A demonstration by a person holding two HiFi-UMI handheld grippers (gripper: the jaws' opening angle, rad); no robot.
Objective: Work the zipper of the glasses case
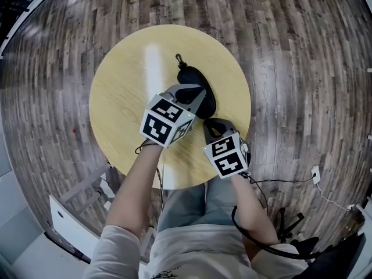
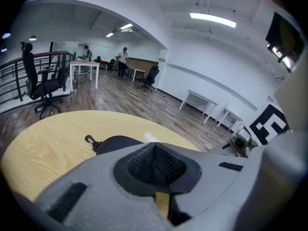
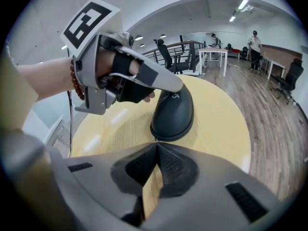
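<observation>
My closed left tool [image 2: 154, 146] rests on the black oval glasses case [image 3: 173, 114]; my closed right tool [image 3: 156, 147] touches its near end.

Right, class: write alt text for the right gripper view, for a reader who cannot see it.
A black glasses case lies on a round wooden table, with the left gripper resting on its top. In the foreground the right gripper's jaws are closed, tips at the case's near end; office desks stand behind.
</observation>
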